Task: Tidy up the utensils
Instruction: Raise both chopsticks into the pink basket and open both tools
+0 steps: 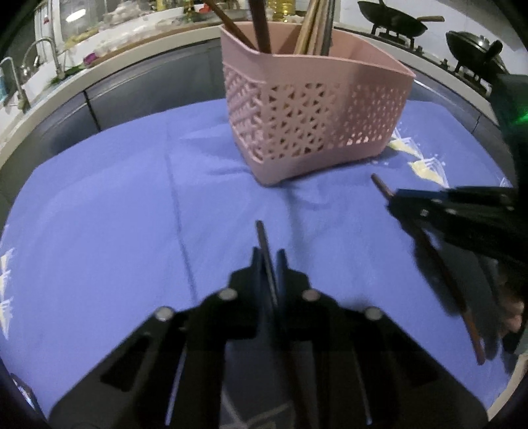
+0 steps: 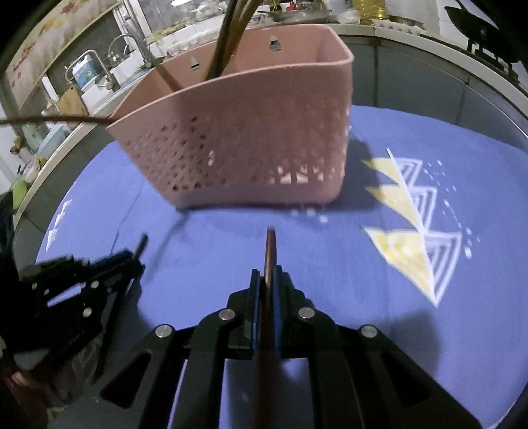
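Note:
A pink perforated basket (image 1: pixel 313 109) stands on the blue cloth with several chopsticks (image 1: pixel 260 29) upright in it. My left gripper (image 1: pixel 268 254) is shut on a dark chopstick (image 1: pixel 262 237) whose tip pokes out ahead, short of the basket. To its right, my right gripper (image 1: pixel 392 201) is shut on a brown chopstick (image 1: pixel 379 184) that slants down behind it. In the right wrist view the basket (image 2: pixel 231 142) is close ahead. There the right gripper (image 2: pixel 266 272) clamps its chopstick (image 2: pixel 270 250), and the left gripper (image 2: pixel 137 260) is at the left with its chopstick (image 2: pixel 142 242).
The blue tablecloth (image 2: pixel 330 250) has yellow and white triangle prints (image 2: pixel 406 254) to the right of the basket. Behind the table runs a counter with a sink tap (image 1: pixel 46 49) on the left and black woks (image 1: pixel 396 23) on a stove at the right.

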The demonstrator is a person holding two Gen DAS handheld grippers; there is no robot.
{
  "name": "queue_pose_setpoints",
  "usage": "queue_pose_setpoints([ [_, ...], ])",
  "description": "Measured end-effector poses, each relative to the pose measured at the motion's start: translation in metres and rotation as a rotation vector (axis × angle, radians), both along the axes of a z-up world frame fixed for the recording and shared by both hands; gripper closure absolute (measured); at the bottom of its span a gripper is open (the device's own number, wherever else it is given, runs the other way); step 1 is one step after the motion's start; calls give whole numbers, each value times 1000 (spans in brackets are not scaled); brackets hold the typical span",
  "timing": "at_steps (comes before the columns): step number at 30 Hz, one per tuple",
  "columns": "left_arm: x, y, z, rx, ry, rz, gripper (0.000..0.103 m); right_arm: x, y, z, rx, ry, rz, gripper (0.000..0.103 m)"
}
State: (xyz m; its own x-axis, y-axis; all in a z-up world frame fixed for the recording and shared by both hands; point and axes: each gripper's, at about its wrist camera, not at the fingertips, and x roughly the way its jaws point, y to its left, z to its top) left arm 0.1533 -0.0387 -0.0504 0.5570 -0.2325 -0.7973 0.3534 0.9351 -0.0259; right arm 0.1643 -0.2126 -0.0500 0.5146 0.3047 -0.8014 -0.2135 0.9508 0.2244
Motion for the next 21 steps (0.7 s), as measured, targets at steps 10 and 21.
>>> queue_pose_setpoints([
  [10, -39, 22, 52, -244, -96, -15, 99, -48, -15, 37, 149, -126, 75, 98],
  [21, -130, 43, 165, -355, -440, -65, 99, -152, -44, 133, 271, -557, 42, 98],
])
